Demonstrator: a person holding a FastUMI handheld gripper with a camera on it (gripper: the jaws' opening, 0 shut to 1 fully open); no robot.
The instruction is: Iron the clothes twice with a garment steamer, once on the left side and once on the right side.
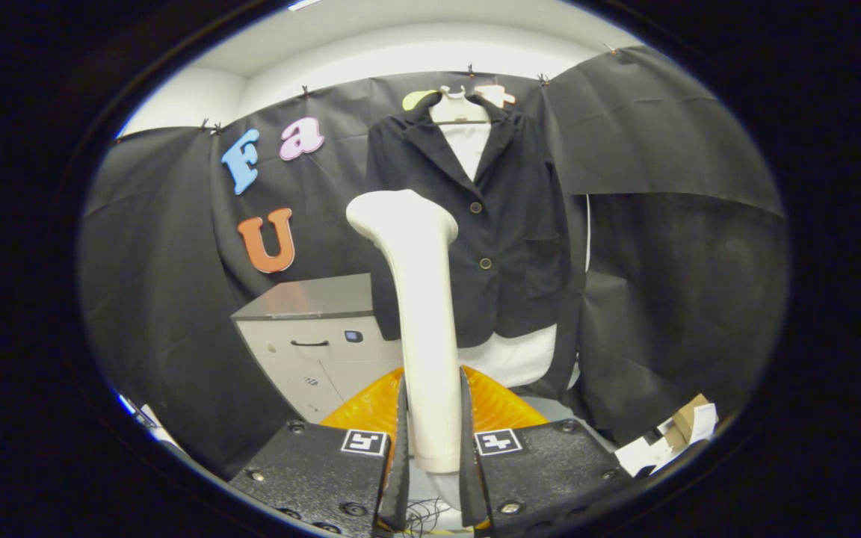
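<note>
Tongs [430,441] clenched on steamer [421,299] handle | jacket [475,224] hanging beyond | cabinet [318,336] edge lower-left

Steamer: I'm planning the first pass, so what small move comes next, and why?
Probably carry the steamer forward toward the jacket. The tongs already clamp its handle, yet its head seems short of the hanging cloth.
</note>
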